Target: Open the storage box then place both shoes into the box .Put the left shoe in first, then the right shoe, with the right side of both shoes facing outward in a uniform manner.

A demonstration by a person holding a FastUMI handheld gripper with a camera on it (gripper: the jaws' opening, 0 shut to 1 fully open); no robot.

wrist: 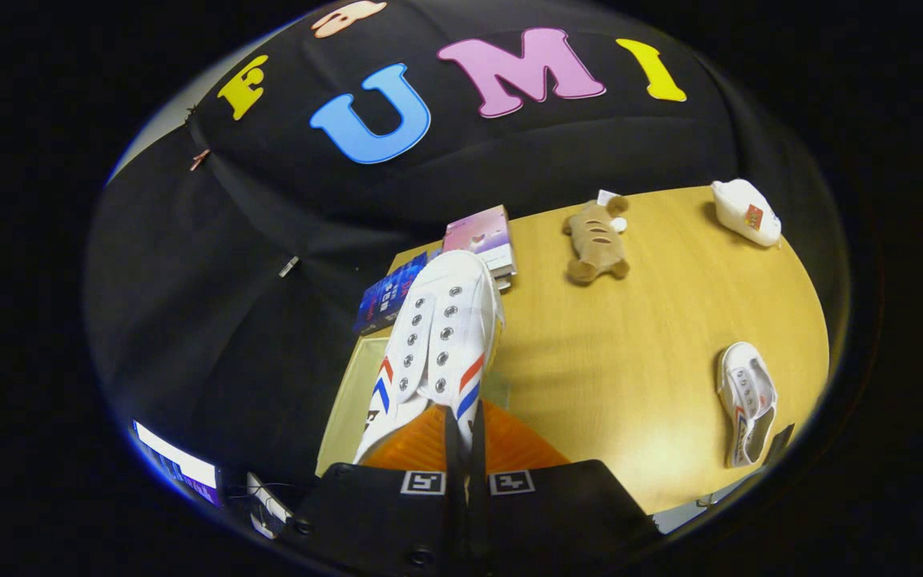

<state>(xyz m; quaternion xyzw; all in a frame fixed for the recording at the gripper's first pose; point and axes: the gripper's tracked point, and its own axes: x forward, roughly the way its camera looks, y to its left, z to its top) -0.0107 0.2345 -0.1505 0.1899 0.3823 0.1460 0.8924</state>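
Note:
My gripper (465, 429) is shut on a white shoe (441, 336) with red and blue stripes, pinching the edge of its opening. The shoe hangs lifted above the table, toe pointing away from me, eyelets up. Beneath it and just ahead of the fingers lies the storage box: a clear panel (353, 393) to the left and an orange part (509, 445) under the shoe's heel. Whether its lid is open I cannot tell. The second white shoe (746, 401) lies on the wooden table (638, 353), far to the right of my fingers.
Beyond the held shoe lie a dark blue book (385, 296) and a pink box (484, 236). A brown plush toy (594, 240) sits further right, and a white bottle (746, 211) lies at the far right corner. A lit screen (177, 465) stands off the table's left side.

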